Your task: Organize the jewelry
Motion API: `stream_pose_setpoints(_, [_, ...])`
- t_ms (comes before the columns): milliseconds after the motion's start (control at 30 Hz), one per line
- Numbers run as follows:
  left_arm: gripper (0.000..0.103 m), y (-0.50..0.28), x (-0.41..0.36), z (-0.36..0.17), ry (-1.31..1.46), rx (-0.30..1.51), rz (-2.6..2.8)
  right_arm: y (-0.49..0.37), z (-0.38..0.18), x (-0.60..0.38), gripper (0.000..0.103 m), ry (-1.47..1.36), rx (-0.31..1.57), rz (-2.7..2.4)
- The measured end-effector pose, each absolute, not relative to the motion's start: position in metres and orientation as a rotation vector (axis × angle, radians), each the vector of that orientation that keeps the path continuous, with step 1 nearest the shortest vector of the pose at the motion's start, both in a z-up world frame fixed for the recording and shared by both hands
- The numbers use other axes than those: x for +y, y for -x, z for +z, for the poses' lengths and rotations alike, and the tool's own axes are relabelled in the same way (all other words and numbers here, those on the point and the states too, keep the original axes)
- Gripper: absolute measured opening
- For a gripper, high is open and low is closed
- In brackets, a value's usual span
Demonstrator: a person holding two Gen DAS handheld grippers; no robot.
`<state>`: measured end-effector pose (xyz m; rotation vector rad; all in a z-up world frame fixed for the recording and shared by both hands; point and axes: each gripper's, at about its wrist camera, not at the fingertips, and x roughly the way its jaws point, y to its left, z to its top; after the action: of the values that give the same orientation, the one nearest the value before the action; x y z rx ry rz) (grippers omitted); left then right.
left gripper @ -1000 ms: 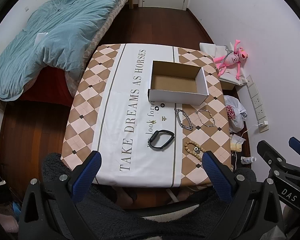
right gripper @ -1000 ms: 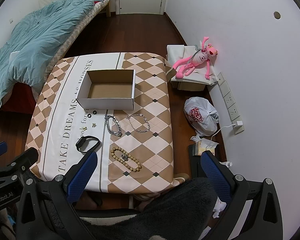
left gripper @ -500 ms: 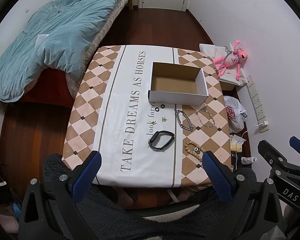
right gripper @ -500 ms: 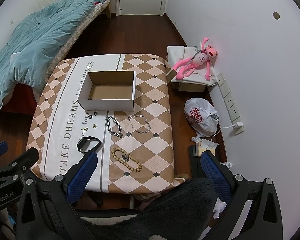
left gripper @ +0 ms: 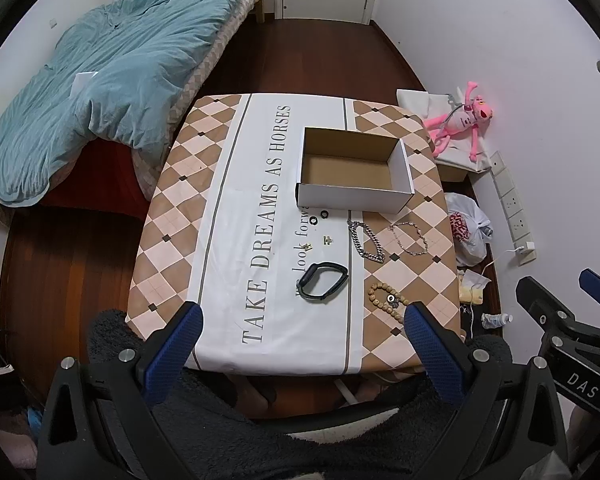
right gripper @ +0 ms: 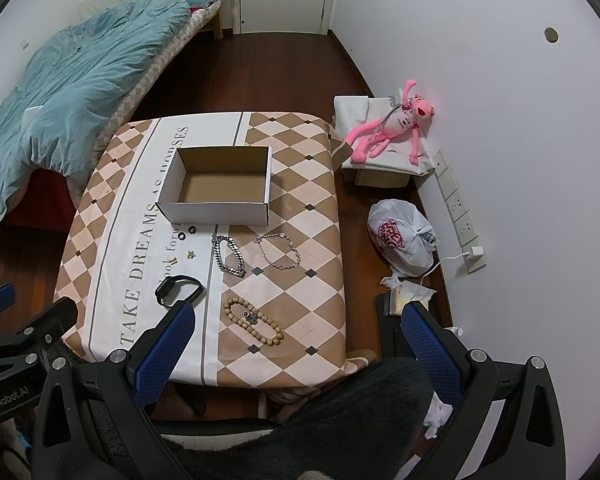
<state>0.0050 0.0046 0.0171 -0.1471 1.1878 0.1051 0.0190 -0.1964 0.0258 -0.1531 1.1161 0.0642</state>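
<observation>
The tablecloth (left gripper: pixel 236 240) has "TAKE DREAMS AS HORSES" in big grey caps running along its white stripe, left of the cardboard box (left gripper: pixel 354 168). A smaller line starts "look forw", then the box covers the rest. The right gripper (left gripper: pixel 572 376), seen from the left camera, says "DAS". The left gripper (right gripper: pixel 8 392), seen from the right camera, says "GenRobot.AI". The red print on the plastic bag (right gripper: pixel 400 236), right of the box, isn't readable.

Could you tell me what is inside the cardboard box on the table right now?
The cardboard box shows only its bare brown floor; no jewelry is in it. Its near wall hides a thin strip of the floor along the front edge.
</observation>
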Motion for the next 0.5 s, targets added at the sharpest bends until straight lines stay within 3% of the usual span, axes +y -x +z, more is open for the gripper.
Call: stream_pose_setpoints(500, [0.103, -0.019, 0.007, 0.012, 0.112, 1.176, 0.121, -0.033, 0.009, -0.2, 0.103, 0.138, 1.14, 0.033])
